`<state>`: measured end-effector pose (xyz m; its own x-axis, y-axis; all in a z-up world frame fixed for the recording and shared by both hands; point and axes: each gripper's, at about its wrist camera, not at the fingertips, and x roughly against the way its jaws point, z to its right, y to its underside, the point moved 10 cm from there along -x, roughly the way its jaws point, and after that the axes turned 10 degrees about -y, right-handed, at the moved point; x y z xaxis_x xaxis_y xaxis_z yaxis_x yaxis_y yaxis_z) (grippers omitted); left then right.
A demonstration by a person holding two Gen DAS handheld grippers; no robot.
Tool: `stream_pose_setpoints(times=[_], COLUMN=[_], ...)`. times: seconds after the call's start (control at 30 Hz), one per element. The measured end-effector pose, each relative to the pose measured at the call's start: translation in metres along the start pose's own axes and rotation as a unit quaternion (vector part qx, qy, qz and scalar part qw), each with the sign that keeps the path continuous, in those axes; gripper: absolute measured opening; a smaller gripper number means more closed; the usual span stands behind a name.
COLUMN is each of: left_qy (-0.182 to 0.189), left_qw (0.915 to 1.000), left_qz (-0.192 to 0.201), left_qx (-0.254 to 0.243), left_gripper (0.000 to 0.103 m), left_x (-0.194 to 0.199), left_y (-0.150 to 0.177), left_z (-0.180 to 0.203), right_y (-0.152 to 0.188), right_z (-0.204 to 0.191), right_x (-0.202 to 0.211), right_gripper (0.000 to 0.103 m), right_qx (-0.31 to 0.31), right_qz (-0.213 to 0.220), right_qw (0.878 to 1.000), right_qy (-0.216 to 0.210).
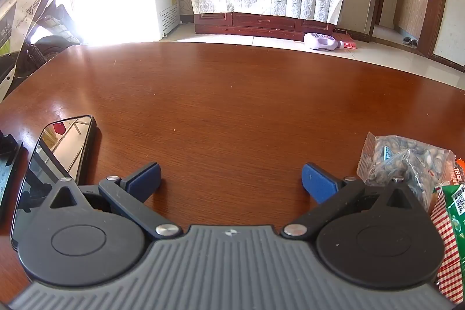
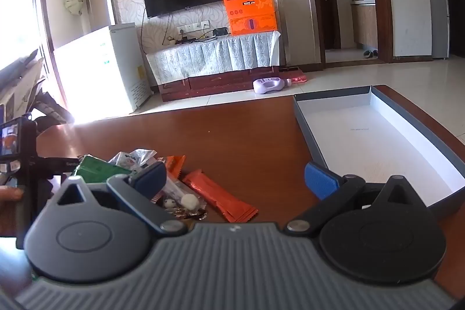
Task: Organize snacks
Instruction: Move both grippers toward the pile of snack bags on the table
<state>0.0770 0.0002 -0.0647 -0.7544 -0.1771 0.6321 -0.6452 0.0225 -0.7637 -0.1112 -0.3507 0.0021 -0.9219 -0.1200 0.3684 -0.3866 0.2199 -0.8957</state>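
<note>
On the glossy brown worktop (image 2: 247, 141), a heap of snack packets (image 2: 174, 182) lies left of the empty shallow box (image 2: 377, 135). Light, crinkly and slippery, they are probably best pinched by a sealed edge. Left gripper (image 1: 231, 183) and right gripper (image 2: 235, 179) both gape, holding nothing, in a sunlit living room.

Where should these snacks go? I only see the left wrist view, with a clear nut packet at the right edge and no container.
Observer: The right wrist view shows a shallow grey cardboard box lid with a white inside on the brown wooden table.
Operator: Anything in it?
Observer: Nothing visible inside.
Operator: More snacks?
Observer: Yes, an orange foil bar wrapper lies left of the lid.
Operator: Right gripper holding anything?
Observer: No, the right gripper is open.
</note>
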Motion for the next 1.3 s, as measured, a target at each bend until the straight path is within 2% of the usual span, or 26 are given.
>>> stream_pose_setpoints(times=[0.27, 0.37, 0.43, 0.53, 0.67, 0.73, 0.83, 0.9, 1.0, 1.17, 1.3], left_qy=[0.006, -0.048, -0.068, -0.075, -0.063, -0.053, -0.060, -0.044, 0.005, 0.034, 0.046], left_qw=[0.9998, 0.9988, 0.9976, 0.9952, 0.9924, 0.9927, 0.9926, 0.9932, 0.9920, 0.9964, 0.9954], left_qz=[0.000, -0.001, -0.006, 0.017, 0.059, 0.065, 0.080, 0.087, 0.113, 0.075, 0.084], left_qx=[-0.017, -0.007, 0.013, 0.061, 0.088, 0.086, 0.070, 0.063, 0.055, 0.021, -0.004], left_gripper=[0.103, 0.103, 0.103, 0.103, 0.103, 0.103, 0.103, 0.103, 0.103, 0.103, 0.103], left_x=[0.004, 0.010, 0.020, 0.056, 0.126, 0.156, 0.203, 0.232, 0.274, 0.294, 0.301], left_y=[0.000, 0.002, 0.004, 0.001, 0.008, 0.016, 0.044, 0.070, 0.086, 0.118, 0.126], left_z=[-0.004, -0.023, -0.036, -0.061, -0.071, -0.064, -0.045, -0.028, 0.010, 0.058, 0.079], right_y=[0.004, 0.002, 0.003, 0.001, -0.003, -0.006, -0.006, -0.002, 0.002, 0.019, 0.027], right_z=[-0.006, -0.004, -0.002, -0.002, -0.005, -0.005, -0.005, -0.007, -0.013, -0.026, -0.026], right_x=[-0.007, -0.007, -0.003, 0.000, 0.006, 0.012, 0.018, 0.023, 0.040, 0.072, 0.095], right_gripper=[0.103, 0.103, 0.103, 0.103, 0.103, 0.103, 0.103, 0.103, 0.103, 0.103, 0.103], right_qx=[0.017, 0.021, 0.013, 0.008, 0.017, 0.011, 0.009, 0.012, 0.023, 0.076, 0.064], right_qz=[-0.011, -0.005, -0.001, 0.002, 0.013, 0.021, 0.024, 0.022, 0.026, 0.029, 0.037], right_qw=[1.000, 1.000, 1.000, 1.000, 0.999, 0.999, 0.999, 0.999, 0.998, 0.996, 0.997], right_qy=[-0.012, -0.010, -0.011, -0.017, -0.028, -0.036, -0.042, -0.040, -0.044, -0.039, -0.030])
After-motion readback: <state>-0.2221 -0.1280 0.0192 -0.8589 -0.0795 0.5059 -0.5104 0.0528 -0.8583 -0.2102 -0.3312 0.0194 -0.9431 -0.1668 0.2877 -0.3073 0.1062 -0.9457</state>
